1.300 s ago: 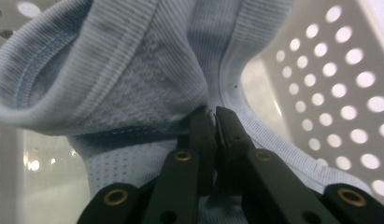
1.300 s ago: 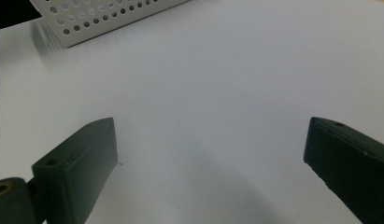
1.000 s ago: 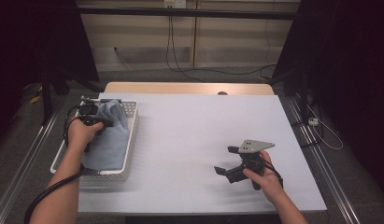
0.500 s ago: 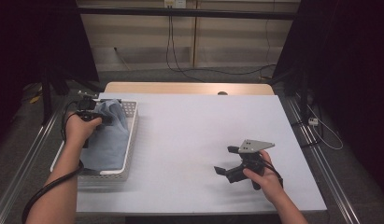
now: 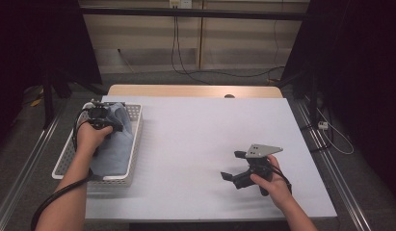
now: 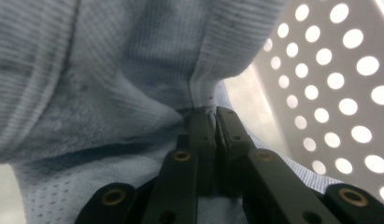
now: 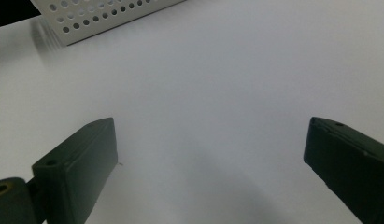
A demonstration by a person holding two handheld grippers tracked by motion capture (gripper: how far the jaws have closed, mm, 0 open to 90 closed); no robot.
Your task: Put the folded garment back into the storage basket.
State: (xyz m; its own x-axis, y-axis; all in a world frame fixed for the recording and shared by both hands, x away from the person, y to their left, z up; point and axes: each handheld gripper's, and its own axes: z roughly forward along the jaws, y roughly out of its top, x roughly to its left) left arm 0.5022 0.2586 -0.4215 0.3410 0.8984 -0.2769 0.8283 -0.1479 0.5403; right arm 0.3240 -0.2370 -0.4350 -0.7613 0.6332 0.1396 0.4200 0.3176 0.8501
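In the high view, your left gripper (image 5: 100, 117) is pinching the blue garment (image 5: 113, 144) inside the white basket (image 5: 134, 144). In the left gripper view, the jaws are clenching one thin fold (image 6: 206, 100); it may be slipping free. In the right gripper view, your right gripper (image 7: 210, 163) is idling with its jaws spread above the desk (image 7: 227, 70).

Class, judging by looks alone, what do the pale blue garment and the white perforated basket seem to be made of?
The pale blue garment looks like soft knitted fabric, matte: fine ribbing, mesh-like weave and folds show where the left tongs pinch it. The white perforated basket seems rigid, probably plastic or painted metal: smooth, slightly glossy wall with even round holes.
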